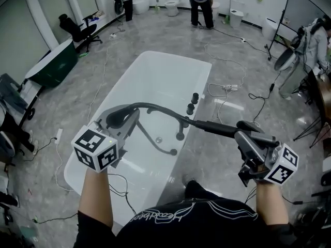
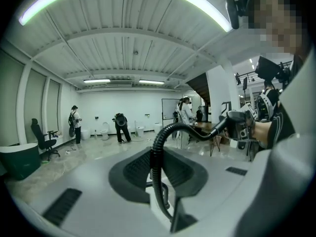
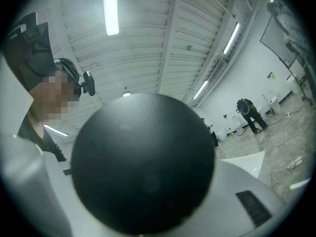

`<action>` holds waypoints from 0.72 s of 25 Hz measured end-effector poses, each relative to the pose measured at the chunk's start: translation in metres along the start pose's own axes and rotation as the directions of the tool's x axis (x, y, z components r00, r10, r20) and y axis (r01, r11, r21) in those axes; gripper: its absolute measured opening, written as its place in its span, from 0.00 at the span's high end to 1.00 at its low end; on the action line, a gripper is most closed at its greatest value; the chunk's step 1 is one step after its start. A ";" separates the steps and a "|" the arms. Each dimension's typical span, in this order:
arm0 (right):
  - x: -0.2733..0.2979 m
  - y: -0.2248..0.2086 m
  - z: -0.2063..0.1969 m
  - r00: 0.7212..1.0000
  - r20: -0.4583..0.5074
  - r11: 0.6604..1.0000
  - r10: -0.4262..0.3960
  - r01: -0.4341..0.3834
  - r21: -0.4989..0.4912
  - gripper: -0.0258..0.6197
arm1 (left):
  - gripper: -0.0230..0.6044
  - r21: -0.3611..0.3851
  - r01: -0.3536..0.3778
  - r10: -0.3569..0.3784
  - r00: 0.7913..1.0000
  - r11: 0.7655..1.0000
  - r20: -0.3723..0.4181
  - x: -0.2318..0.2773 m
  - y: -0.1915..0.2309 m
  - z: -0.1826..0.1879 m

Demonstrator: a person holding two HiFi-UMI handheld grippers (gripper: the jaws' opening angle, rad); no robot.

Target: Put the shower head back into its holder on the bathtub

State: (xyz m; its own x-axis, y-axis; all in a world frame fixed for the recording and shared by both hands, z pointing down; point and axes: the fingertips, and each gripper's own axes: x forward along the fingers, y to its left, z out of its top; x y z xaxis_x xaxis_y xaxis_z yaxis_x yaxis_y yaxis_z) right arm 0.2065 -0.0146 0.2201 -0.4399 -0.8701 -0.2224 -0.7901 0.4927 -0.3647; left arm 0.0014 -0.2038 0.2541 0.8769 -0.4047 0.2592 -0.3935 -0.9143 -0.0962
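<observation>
A white bathtub (image 1: 155, 71) lies ahead of me in the head view, with black tap fittings (image 1: 190, 107) on its right rim. A black ribbed hose (image 1: 155, 107) arcs above the tub from my left gripper (image 1: 125, 120) to the black shower head (image 1: 227, 130) on the right. The left gripper (image 2: 157, 177) is shut on the hose (image 2: 157, 157), which runs up between its jaws. My right gripper (image 1: 251, 141) is shut on the shower head, whose round black body (image 3: 143, 164) fills the right gripper view. Both are held above the tub, apart from the fittings.
Cables (image 1: 227, 89) trail over the grey floor right of the tub. A dark green tub (image 1: 51, 66) and an office chair (image 1: 77, 31) stand at the left. People (image 1: 201, 1) and toilets (image 1: 172, 3) are at the far wall, and a stand (image 1: 289, 61) is at the right.
</observation>
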 end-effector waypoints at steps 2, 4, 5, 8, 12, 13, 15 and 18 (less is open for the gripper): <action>0.002 -0.013 -0.004 1.000 -0.011 1.000 -0.008 0.008 -0.002 0.75 | 0.86 -0.004 0.004 -0.004 1.000 1.000 -0.018 0.013 0.001 -0.008; 0.004 -0.025 -0.009 1.000 -0.023 1.000 -0.020 0.020 0.003 0.75 | 0.86 -0.024 0.014 -0.015 0.999 1.000 -0.033 0.026 0.002 -0.018; 0.005 -0.030 -0.010 0.999 -0.027 1.000 -0.027 0.027 0.008 0.75 | 0.86 -0.037 0.021 -0.022 0.999 0.999 -0.042 0.031 0.002 -0.023; 0.003 -0.044 -0.008 0.998 -0.037 0.999 -0.048 0.048 0.023 0.75 | 0.86 -0.083 0.040 -0.046 0.997 0.996 -0.068 0.045 -0.003 -0.039; 0.004 -0.057 -0.004 0.997 -0.043 0.997 -0.062 0.063 0.037 0.75 | 0.86 -0.145 0.057 -0.072 0.992 0.988 -0.101 0.059 -0.008 -0.062; 0.006 -0.059 -0.004 0.997 -0.045 0.997 -0.064 0.066 0.038 0.75 | 0.86 -0.157 0.061 -0.079 0.991 0.986 -0.108 0.063 -0.009 -0.069; 0.009 -0.065 -0.005 0.996 -0.051 0.997 -0.069 0.071 0.041 0.75 | 0.86 -0.180 0.071 -0.094 0.988 0.981 -0.122 0.071 -0.011 -0.084; 0.014 -0.069 -0.008 0.995 -0.064 0.996 -0.070 0.074 0.047 0.75 | 0.86 -0.212 0.081 -0.114 0.983 0.974 -0.145 0.079 -0.013 -0.109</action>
State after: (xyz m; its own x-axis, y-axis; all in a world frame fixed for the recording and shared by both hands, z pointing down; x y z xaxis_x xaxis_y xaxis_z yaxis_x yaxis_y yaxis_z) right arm 0.2515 -0.0612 0.2500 -0.4096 -0.9018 -0.1376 -0.7995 0.4275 -0.4220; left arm 0.0461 -0.2218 0.3809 0.8665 -0.2911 0.4055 -0.3702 -0.9197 0.1308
